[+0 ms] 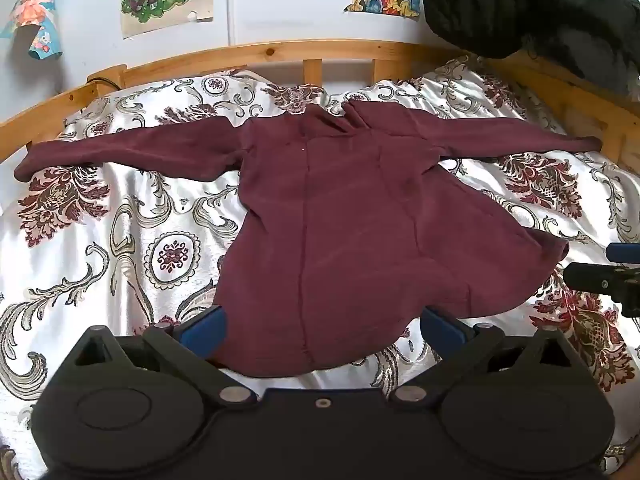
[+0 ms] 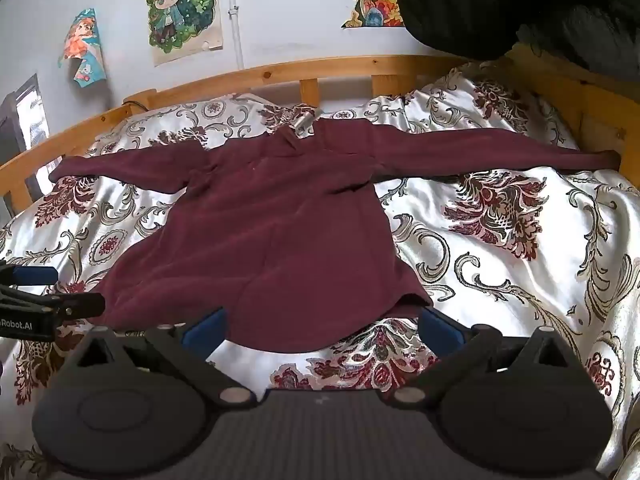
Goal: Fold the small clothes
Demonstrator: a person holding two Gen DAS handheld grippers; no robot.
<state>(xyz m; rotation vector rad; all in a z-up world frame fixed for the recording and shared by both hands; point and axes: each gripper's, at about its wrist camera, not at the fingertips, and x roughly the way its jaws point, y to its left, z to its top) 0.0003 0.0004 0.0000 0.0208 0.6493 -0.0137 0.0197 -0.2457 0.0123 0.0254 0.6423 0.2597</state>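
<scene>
- Garment first: a maroon long-sleeved top [image 1: 340,216] lies spread flat on the bed's patterned satin cover [image 1: 120,240], both sleeves stretched out left and right, collar at the far side near the wooden bed rail [image 1: 280,50].
- Left hand-held gripper [image 1: 322,326] hangs over the near hem with its jaws wide apart, gripping nothing.
- Right hand-held gripper [image 2: 322,326] hovers at the near right corner of the hem, likewise spread wide and empty.
- Risk, as I judge it: the satin cover looks slippery, so a pull on one corner may drag the whole top instead of folding it.
- A pinch taken too deep could catch the cover along with the hem.
- The right sleeve's cuff [image 2: 608,159] lies close to the rail and could snag there.
</scene>
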